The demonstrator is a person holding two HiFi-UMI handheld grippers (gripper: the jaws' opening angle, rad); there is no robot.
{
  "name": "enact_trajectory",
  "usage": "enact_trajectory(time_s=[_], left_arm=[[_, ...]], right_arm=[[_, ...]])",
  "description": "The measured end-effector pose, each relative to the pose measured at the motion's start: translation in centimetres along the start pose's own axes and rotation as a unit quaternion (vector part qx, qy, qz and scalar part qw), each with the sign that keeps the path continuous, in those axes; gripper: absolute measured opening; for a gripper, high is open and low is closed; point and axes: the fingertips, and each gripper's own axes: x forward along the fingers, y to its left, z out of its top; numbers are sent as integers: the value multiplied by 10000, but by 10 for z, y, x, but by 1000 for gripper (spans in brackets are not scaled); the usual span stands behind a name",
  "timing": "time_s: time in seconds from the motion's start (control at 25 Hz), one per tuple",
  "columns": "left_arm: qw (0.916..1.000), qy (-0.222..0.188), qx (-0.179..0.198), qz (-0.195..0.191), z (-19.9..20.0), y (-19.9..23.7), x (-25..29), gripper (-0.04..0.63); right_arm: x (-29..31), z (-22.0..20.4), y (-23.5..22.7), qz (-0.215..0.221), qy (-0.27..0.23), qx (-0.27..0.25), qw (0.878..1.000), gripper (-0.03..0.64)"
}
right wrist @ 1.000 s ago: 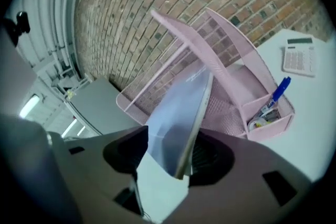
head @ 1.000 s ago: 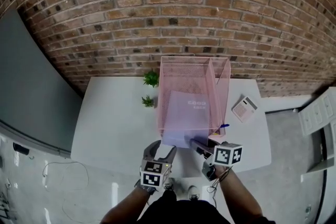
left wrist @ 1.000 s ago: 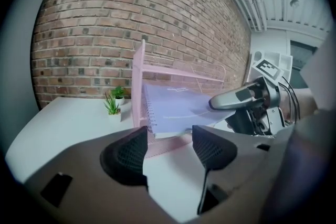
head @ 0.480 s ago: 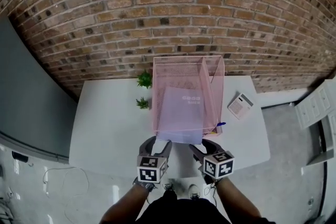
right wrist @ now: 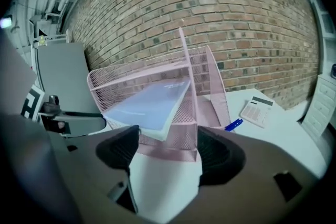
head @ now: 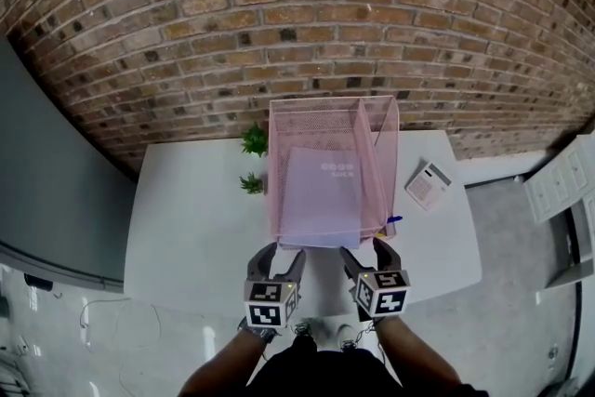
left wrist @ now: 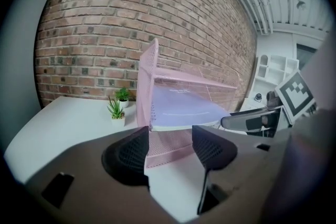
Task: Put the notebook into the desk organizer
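Observation:
The lavender notebook [head: 321, 198] lies slanted inside the pink mesh desk organizer [head: 332, 116] on the white table, its near edge resting on the organizer's low front wall. In the left gripper view the notebook [left wrist: 186, 108] sits behind the mesh side [left wrist: 148, 81]; in the right gripper view the notebook [right wrist: 149, 103] leans in the organizer [right wrist: 190, 86]. My left gripper [head: 276, 262] is open and empty just short of the organizer. My right gripper [head: 365, 255] has its jaws opening, nothing between them, beside the organizer's front right corner.
Two small potted plants [head: 255, 140] [head: 251, 183] stand left of the organizer. A white calculator [head: 427, 184] lies to its right, and a blue pen [head: 392, 221] sits by the front right corner. The table's near edge [head: 307, 302] is under my grippers.
The right gripper let go of the notebook and drew back toward me, its jaws widening. The notebook slid further into the organizer. The left gripper stayed near the front edge.

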Motion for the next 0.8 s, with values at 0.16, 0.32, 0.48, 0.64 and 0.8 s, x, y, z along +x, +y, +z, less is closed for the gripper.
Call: enact_trajectory(time_s=[0.16,0.32,0.48,0.64,0.8], left_arm=[[10000,-19,-12,29,1,1,-2,258],[10000,-29,-16,80,1,5,-5,258],[9999,-44,-19,95,0,4,-9,258],[10000,-57,9,78,1,2,-11,258],[9999,-74,49,82,3,2,-14,258]], right_arm=[[4,5,-3,-107,2,24,9999,362],[4,7,-5,-297,-32,2,9996,373],[5,10,-15,-612,-84,116,9980,416],[9,17,-16,-664,-104,100,9977,422],[14,17,-18,-632,-72,184,9978,420]])
